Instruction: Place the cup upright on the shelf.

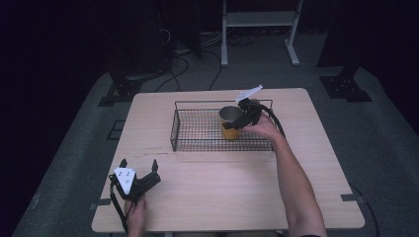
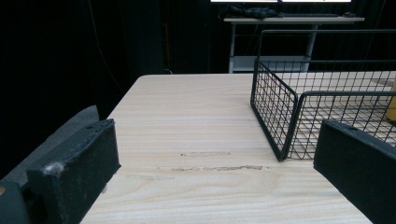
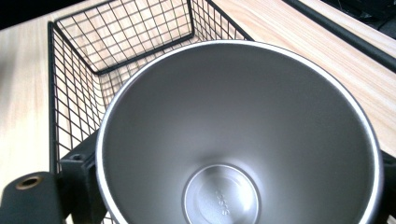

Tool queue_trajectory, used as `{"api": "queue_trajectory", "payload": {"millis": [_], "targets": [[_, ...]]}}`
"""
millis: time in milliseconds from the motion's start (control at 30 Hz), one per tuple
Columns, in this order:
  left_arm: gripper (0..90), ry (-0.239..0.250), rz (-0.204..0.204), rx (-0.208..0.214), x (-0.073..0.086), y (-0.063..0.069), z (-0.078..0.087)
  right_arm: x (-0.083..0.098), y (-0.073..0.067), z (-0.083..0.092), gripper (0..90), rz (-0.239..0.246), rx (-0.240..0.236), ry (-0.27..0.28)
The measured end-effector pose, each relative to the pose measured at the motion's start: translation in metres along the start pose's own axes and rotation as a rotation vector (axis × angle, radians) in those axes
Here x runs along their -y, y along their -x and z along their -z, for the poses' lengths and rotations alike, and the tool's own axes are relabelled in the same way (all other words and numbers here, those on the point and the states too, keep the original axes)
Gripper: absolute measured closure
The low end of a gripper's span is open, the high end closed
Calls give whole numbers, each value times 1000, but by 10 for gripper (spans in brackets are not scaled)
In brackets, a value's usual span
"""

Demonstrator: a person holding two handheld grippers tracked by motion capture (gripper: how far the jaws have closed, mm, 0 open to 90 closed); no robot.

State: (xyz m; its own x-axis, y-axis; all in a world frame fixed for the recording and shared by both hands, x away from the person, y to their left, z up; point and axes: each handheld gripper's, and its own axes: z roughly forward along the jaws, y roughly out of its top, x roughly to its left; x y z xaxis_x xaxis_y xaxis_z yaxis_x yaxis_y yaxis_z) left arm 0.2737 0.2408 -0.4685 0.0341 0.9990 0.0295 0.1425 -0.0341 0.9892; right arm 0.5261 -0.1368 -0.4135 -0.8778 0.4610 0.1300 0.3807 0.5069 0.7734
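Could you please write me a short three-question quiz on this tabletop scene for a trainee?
1. True or false: the right gripper holds the yellow cup with the steel-coloured inside within the black wire basket.
2. Multiple choice: where is the left gripper? A) inside the basket B) over the near left part of the pale wooden table C) on the floor
3. Fill in: the left gripper's jaws stand ____ with nothing between them.

Key
1. True: the right gripper view shows a jaw at each side of the cup.
2. B
3. open
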Motion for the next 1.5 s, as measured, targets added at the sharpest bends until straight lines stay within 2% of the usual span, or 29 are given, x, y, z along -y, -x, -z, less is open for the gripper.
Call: {"api": "queue_trajectory", "payload": {"millis": [167, 200, 433, 900, 1500], "targets": [[0, 2, -5, 4, 0, 0, 0, 0, -3, 2, 65, 19, -5, -16], [0, 3, -6, 4, 0, 0, 0, -1, -4, 3, 38, 24, 1, -10], [0, 3, -4, 3, 0, 0, 0, -2, -6, 6, 0, 25, 16, -18], [0, 4, -3, 1, 0, 0, 0, -4, -8, 13, 0, 28, 19, -10], [0, 7, -2, -8, 0, 0, 0, -3, -4, 40, 0, 8, 24, 33]]}}
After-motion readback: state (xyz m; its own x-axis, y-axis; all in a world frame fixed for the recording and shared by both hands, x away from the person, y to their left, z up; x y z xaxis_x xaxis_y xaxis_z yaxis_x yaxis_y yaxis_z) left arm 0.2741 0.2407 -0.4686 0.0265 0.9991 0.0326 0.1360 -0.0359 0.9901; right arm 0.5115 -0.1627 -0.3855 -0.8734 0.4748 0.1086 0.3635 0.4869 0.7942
